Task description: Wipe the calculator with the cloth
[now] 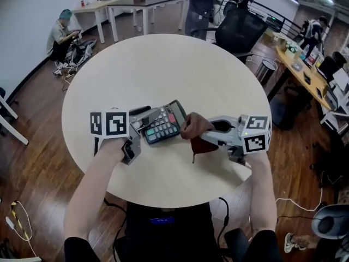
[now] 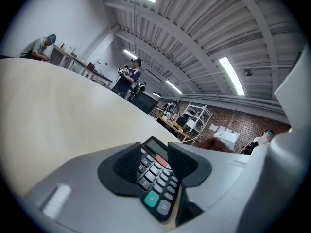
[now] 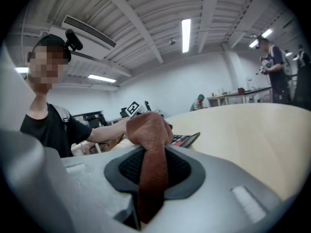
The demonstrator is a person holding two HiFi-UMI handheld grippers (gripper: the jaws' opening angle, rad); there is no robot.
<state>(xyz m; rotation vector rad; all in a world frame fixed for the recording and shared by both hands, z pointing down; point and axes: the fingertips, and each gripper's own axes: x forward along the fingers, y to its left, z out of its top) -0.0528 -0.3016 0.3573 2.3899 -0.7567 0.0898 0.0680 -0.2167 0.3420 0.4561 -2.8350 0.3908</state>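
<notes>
1. The round table (image 1: 163, 75) carried the work close to its near edge, on the person's side.
2. The calculator (image 1: 162, 122) sat a little left of the middle of that near edge, lying at a slant with its display end to the right and farther from the person.
3. The left gripper (image 1: 139, 126) was clamped on the calculator. Its pads (image 2: 127, 165) pressed on the two long sides of the keypad end, and the green plus key showed between them.
4. Whether the calculator's display end rested on the table could not be told.
5. The right gripper (image 1: 211, 132) was clenched on the brown cloth (image 1: 196, 129), pinched between its pads (image 3: 182, 168).
6. The cloth's bunched end stuck out past the jaws and met the calculator's display end. A loose tail hung below the jaws toward the near edge.
7. The two grippers faced each other along the near edge, with the calculator and the cloth between them.
8. From the calculator to the far edge, and out to the left and right edges, the tabletop lay bare.
9. Beyond the far right edge stood a black office chair (image 1: 240, 29), just off the rim.
10. A standing person (image 1: 200, 10) was past the far edge, and a crouching person (image 1: 62, 34) was on the floor well off the far left edge.
</notes>
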